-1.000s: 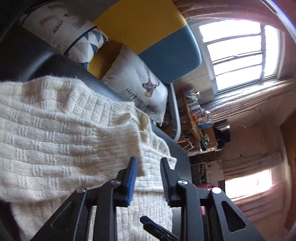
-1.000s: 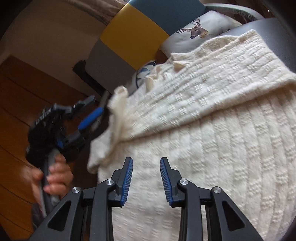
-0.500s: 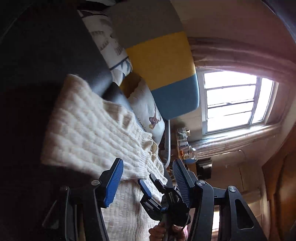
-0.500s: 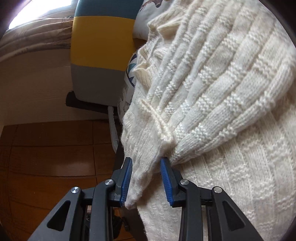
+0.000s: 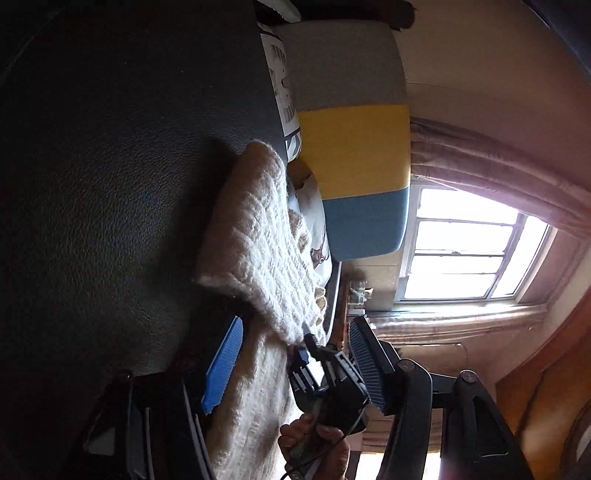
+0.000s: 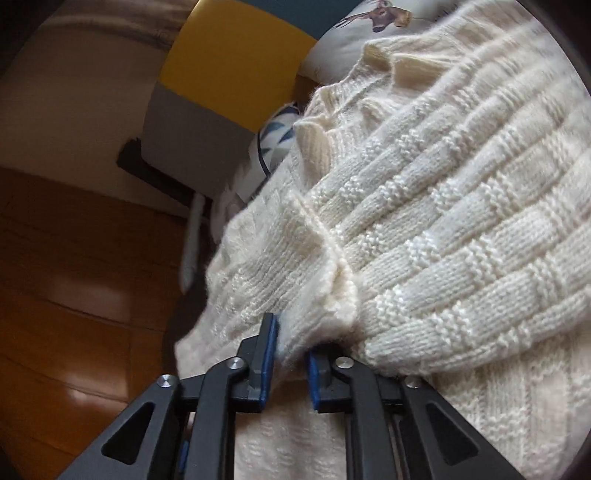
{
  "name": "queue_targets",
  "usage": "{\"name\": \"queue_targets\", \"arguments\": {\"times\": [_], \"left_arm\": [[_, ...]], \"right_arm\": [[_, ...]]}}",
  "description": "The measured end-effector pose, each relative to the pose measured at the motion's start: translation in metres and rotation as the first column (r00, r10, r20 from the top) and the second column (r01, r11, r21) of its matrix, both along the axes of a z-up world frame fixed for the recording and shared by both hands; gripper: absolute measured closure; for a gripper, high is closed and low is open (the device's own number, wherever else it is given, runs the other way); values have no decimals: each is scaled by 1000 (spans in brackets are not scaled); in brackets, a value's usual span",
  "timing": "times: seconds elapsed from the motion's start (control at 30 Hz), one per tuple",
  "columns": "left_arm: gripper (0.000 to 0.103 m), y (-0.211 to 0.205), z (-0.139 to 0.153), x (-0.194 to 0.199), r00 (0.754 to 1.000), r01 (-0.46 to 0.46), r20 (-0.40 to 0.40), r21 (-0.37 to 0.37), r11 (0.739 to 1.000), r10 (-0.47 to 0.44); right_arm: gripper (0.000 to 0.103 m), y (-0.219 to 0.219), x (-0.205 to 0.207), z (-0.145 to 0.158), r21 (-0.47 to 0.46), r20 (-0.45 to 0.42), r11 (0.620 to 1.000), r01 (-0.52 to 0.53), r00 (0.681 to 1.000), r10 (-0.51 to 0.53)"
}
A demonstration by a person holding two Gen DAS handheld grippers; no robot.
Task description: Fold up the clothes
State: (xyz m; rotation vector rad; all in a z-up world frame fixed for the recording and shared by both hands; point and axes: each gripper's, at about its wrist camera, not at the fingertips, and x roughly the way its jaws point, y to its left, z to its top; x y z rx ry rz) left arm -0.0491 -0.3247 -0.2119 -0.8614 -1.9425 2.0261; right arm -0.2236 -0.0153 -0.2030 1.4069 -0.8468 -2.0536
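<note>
A cream knitted sweater [image 6: 443,229] lies on the dark sofa seat with a sleeve folded across its body. My right gripper [image 6: 291,356] is shut on a bunched edge of the sweater at its left side, and the wool is pinched between the blue pads. In the left wrist view the sweater [image 5: 258,240] stretches away from me. My left gripper [image 5: 293,363] is low beside it, its jaws opening. Only loose knit and the right gripper [image 5: 306,350] show between the left gripper's pads, which touch nothing. A hand [image 5: 314,439] holds the right gripper.
The dark leather sofa seat [image 5: 110,184] fills the left. A grey, yellow and blue back cushion [image 5: 354,147] and a deer-print pillow [image 6: 373,22] stand behind the sweater. A bright window [image 5: 461,251] is beyond. Wooden floor [image 6: 74,295] lies past the sofa's edge.
My right gripper moved onto the sweater's edge and closed on it. My left gripper let go of the sleeve, opened wider, rolled and dropped lower beside the sofa seat.
</note>
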Motion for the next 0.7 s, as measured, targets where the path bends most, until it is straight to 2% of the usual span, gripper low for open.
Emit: {"name": "queue_targets", "arguments": {"times": [0.1, 0.2, 0.37, 0.57, 0.7], "left_arm": [[40, 1, 3, 1, 1000, -14, -9, 6, 1000, 14], [34, 3, 1, -1, 998, -38, -37, 72, 997, 41], [32, 16, -5, -18, 995, -78, -52, 195, 978, 90], [31, 44, -7, -58, 997, -65, -20, 234, 970, 72], [31, 46, -6, -83, 993, -111, -2, 218, 970, 115]], "right_arm": [[97, -19, -2, 35, 65, -95, 995, -72, 992, 78], [97, -33, -2, 70, 63, -180, 991, -115, 976, 124], [97, -55, -1, 131, 98, -302, 979, -181, 932, 203], [97, -57, 5, 203, 85, -431, 972, -219, 872, 234], [97, -42, 8, 240, 103, -503, 973, -206, 833, 230]]}}
